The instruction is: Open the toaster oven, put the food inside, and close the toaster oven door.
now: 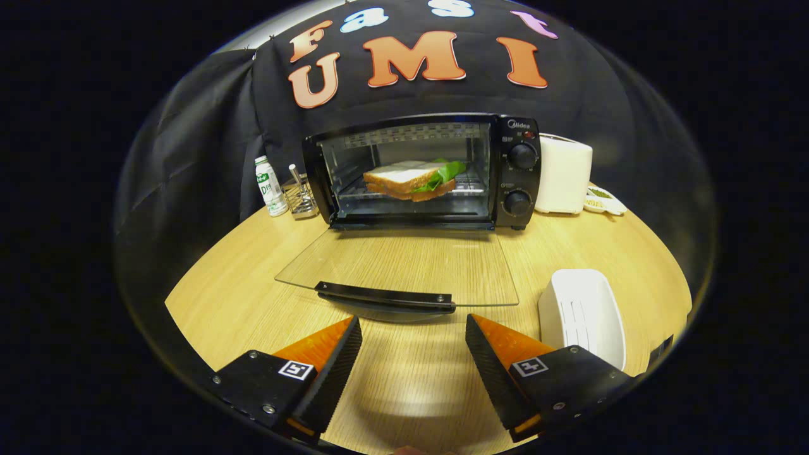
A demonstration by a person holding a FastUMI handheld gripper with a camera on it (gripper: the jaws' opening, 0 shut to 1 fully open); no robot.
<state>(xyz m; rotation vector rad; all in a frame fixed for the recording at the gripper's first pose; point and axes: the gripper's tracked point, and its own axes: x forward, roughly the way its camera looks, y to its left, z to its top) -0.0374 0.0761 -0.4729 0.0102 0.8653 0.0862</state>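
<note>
A black toaster oven (436,170) stands at the back of the wooden table (240,297). Its glass door (404,265) is folded down flat toward me, with the black handle (385,296) on its near edge. A sandwich (414,179) of white bread with green lettuce lies on the rack inside the oven. My gripper (414,332) is open and holds nothing. Its fingertips sit just short of the door handle, one on each side of the handle's right half.
A white dish (584,313) lies on the table just right of the right finger. A white appliance (564,174) stands right of the oven, with a small plate (603,201) beyond it. A small bottle (270,186) and a wire holder (300,196) stand left of the oven.
</note>
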